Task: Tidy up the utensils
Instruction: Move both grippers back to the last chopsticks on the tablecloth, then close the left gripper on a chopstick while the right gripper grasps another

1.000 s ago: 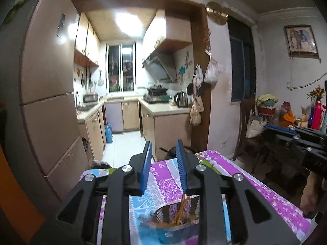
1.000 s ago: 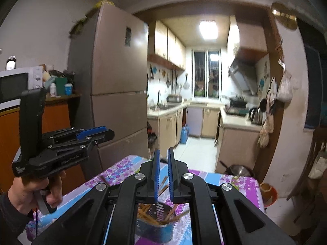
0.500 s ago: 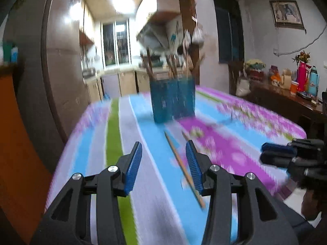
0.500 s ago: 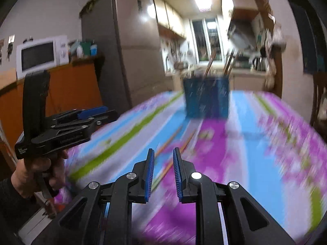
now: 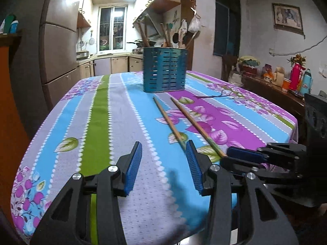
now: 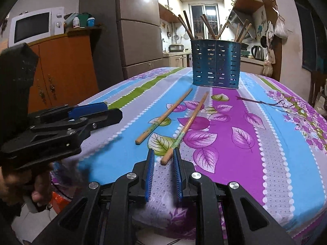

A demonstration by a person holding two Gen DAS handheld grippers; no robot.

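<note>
Two loose wooden chopsticks (image 6: 185,125) lie mid-frame before the blue perforated metal holder (image 6: 215,64); right gripper (image 6: 163,164), narrowly parted around one's near end, should close squarely; left gripper (image 5: 163,159) wide, empty.

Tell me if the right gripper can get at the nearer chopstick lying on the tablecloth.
Probably yes. The right gripper is open, with the chopstick's near end already just between its fingertips, untouched. Nothing lies in the way; the left gripper sits well aside.
</note>
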